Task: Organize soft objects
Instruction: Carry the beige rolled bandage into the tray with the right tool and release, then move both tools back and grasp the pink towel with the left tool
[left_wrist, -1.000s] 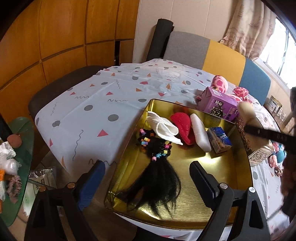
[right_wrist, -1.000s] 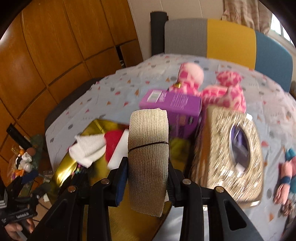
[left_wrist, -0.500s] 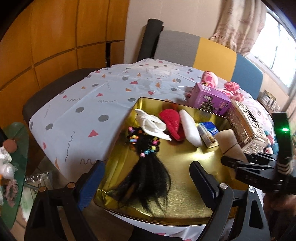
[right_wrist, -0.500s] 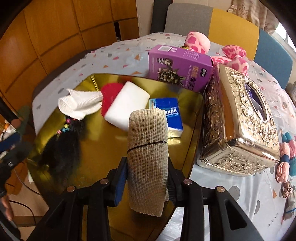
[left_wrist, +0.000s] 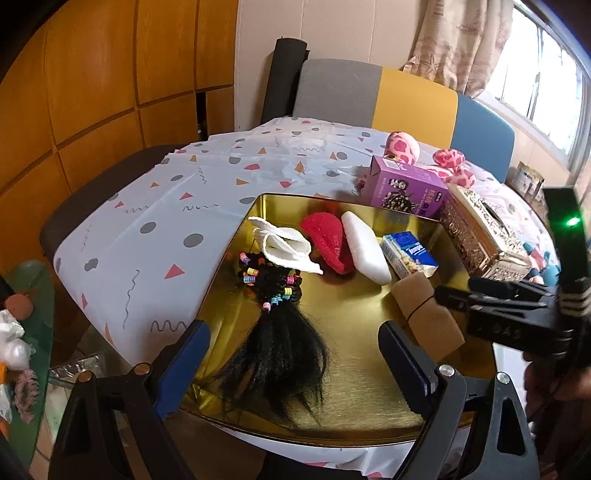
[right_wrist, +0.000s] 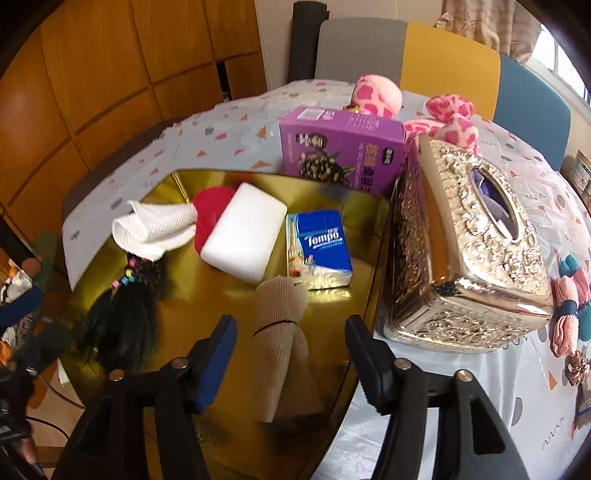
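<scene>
Gold, shiny metal tray fills the left wrist view, on a surface under a white cloth with coloured shapes. Left hand-held gripper spread, nothing between its blue pads, hovering over a black hairpiece with coloured beads. Beige mesh bandage roll bound by a black band lies on the tray's right side, the right hand-held gripper at it. Right wrist view: right hand-held gripper opening, jaws clear of the roll on both sides, roll resting on the tray just before a blue tissue pack and white sponge block. Ornate silver tissue box stands just right. Judgement: release nearly done; draw straight back and up so the pads do not drag the soft roll.
</scene>
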